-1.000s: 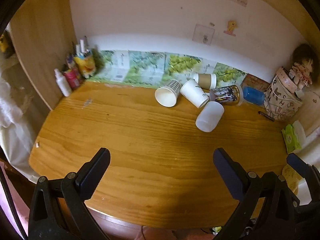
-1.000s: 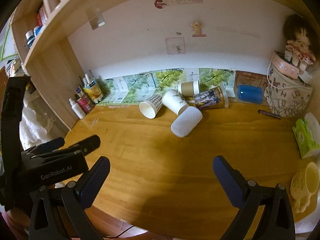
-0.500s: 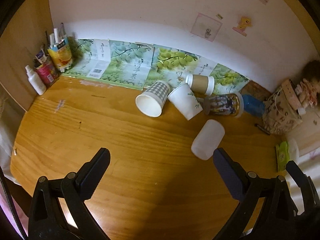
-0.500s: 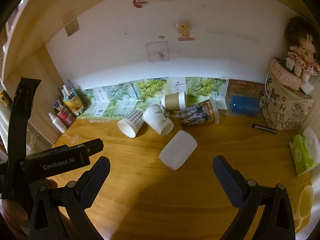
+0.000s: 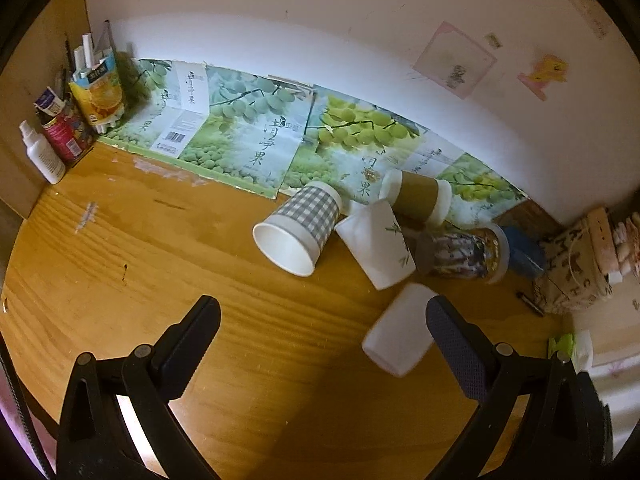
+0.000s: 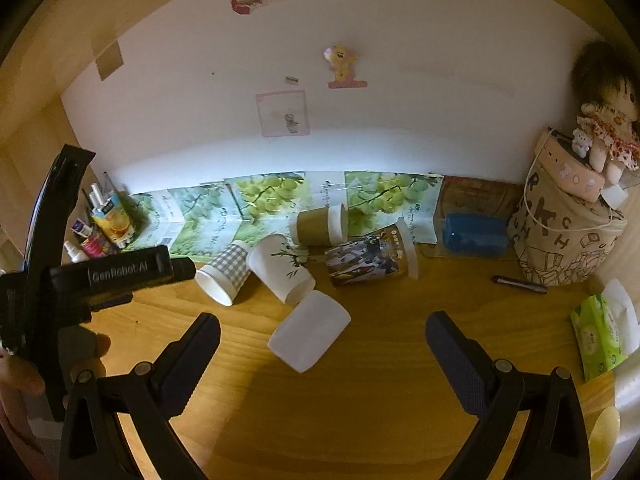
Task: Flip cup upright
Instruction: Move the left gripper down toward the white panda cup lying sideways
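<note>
Several cups lie on their sides on the wooden desk (image 5: 120,264). A grey checked paper cup (image 5: 298,228) (image 6: 224,276) has its mouth toward me. A white leaf-print cup (image 5: 378,250) (image 6: 280,268), a brown-sleeved cup (image 5: 416,202) (image 6: 318,226) and a printed clear-lidded cup (image 5: 464,254) (image 6: 368,260) lie behind. A plain white plastic cup (image 5: 400,330) (image 6: 310,330) lies nearest. My left gripper (image 5: 324,328) is open, its right finger beside the white cup. My right gripper (image 6: 324,344) is open, with the white cup between its fingers' line.
Grape-print cartons (image 5: 240,136) line the back wall. Bottles and a juice carton (image 5: 96,92) stand at the far left. A blue case (image 6: 474,236), a printed bag with a doll (image 6: 568,240), a pen (image 6: 520,282) and green wipes (image 6: 600,340) sit at the right.
Both grippers have moved forward toward the cups, which now look larger and nearer. The cups have not moved. Both grippers stay open.
</note>
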`<state>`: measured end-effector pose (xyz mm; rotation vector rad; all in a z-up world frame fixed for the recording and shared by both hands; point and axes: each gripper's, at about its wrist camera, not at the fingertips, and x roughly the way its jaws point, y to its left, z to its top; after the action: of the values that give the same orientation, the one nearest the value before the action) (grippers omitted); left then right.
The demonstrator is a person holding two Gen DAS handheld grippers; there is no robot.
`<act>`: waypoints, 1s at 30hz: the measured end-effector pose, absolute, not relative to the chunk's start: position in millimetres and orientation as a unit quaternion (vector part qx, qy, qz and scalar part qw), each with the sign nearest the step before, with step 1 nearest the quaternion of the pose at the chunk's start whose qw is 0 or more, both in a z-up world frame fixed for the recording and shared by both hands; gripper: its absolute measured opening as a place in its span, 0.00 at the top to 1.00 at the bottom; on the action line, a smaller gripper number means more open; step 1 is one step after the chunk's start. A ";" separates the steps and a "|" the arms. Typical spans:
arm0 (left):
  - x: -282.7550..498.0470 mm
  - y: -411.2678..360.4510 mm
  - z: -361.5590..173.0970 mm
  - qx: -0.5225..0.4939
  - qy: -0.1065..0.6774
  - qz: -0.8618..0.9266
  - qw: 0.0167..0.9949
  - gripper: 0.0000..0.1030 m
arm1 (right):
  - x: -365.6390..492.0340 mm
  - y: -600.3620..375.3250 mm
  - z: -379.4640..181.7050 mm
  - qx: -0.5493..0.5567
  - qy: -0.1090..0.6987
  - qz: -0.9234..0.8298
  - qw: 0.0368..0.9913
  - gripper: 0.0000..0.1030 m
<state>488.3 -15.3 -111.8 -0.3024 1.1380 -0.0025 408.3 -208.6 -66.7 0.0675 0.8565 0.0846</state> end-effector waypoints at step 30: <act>567.4 -24.3 -176.5 -0.282 0.576 -0.025 0.767 0.01 | 450.6 -228.0 -116.1 0.024 0.441 0.010 0.897 0.00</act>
<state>567.4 -24.3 -176.6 -0.6130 1.2501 -0.0549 450.6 -228.0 -116.1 0.0505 0.9135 0.0201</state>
